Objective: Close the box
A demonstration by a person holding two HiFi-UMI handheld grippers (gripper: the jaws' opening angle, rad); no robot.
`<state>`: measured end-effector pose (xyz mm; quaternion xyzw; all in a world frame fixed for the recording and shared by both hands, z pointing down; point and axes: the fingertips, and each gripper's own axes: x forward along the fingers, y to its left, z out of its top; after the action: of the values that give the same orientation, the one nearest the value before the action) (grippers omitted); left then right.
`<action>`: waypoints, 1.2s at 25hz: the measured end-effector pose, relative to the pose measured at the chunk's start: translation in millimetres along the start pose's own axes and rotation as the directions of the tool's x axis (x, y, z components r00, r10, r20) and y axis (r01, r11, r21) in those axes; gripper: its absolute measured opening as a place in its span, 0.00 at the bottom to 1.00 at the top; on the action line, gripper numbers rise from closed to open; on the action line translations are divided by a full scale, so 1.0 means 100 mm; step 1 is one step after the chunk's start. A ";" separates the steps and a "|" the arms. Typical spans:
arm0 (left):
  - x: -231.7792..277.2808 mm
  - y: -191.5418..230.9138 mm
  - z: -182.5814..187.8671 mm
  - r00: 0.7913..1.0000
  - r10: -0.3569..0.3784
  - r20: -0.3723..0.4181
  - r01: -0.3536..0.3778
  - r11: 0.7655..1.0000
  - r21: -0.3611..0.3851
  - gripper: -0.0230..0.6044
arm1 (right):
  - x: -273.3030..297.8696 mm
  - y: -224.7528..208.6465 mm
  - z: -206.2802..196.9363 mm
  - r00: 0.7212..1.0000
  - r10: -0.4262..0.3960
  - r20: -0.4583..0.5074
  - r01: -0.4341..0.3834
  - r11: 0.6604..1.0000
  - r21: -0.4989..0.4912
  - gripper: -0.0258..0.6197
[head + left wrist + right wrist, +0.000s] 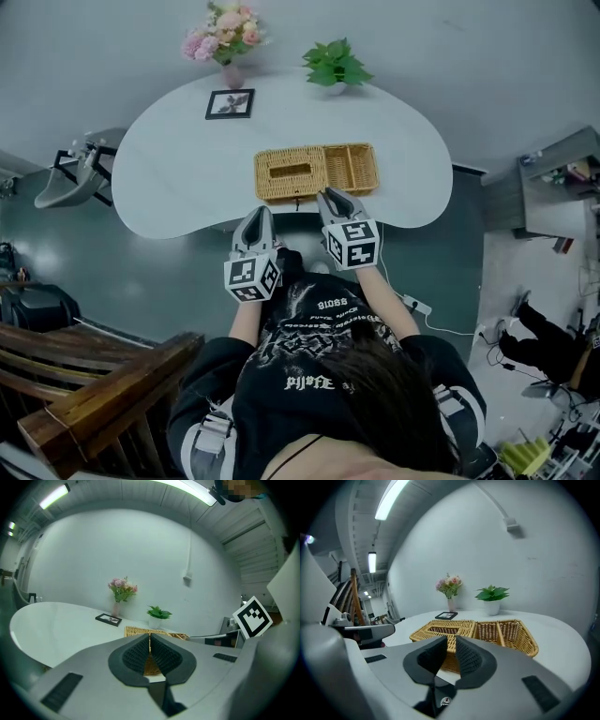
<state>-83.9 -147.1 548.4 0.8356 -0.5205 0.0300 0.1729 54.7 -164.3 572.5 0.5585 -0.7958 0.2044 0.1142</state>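
A wicker box (291, 173) lies on the white table (187, 169) in two halves side by side. The left half has a flat top with a rectangular slot, and the right half (352, 167) is open with a divider inside. My right gripper (330, 195) is at the box's front edge near the seam. Its jaws stand a little apart with nothing between them (451, 638). In its view the slotted half (443, 631) and the open half (506, 634) lie just ahead. My left gripper (255, 214) hangs off the table's front edge, its pads together (149, 635) and empty.
At the table's far side stand a small framed picture (230, 103), a vase of pink flowers (225, 37) and a potted green plant (335, 64). A grey chair (75, 173) sits left of the table, wooden furniture (84, 375) at lower left, and a power strip (417, 305) on the floor.
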 end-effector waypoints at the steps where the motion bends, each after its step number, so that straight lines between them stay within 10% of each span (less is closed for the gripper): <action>1: 0.02 -0.03 0.00 1.000 -0.005 -0.003 0.005 1.000 0.008 0.08 | -0.02 -0.04 -0.01 1.000 -0.018 0.002 0.018 1.000 0.002 0.14; 7: 0.05 -0.16 -0.02 1.000 -0.029 -0.007 0.029 0.998 0.052 0.08 | -0.17 -0.25 0.00 0.991 -0.127 0.046 0.128 0.992 -0.005 0.08; 30: -0.06 -0.16 -0.08 1.000 0.005 0.004 -0.005 0.998 0.068 0.08 | -0.25 -0.13 -0.05 0.994 -0.088 0.067 0.095 0.989 -0.113 0.08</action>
<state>-71.5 -133.4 550.0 0.8397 -0.5218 0.0464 0.1431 75.6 -145.2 569.0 0.5931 -0.7829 0.1350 0.1309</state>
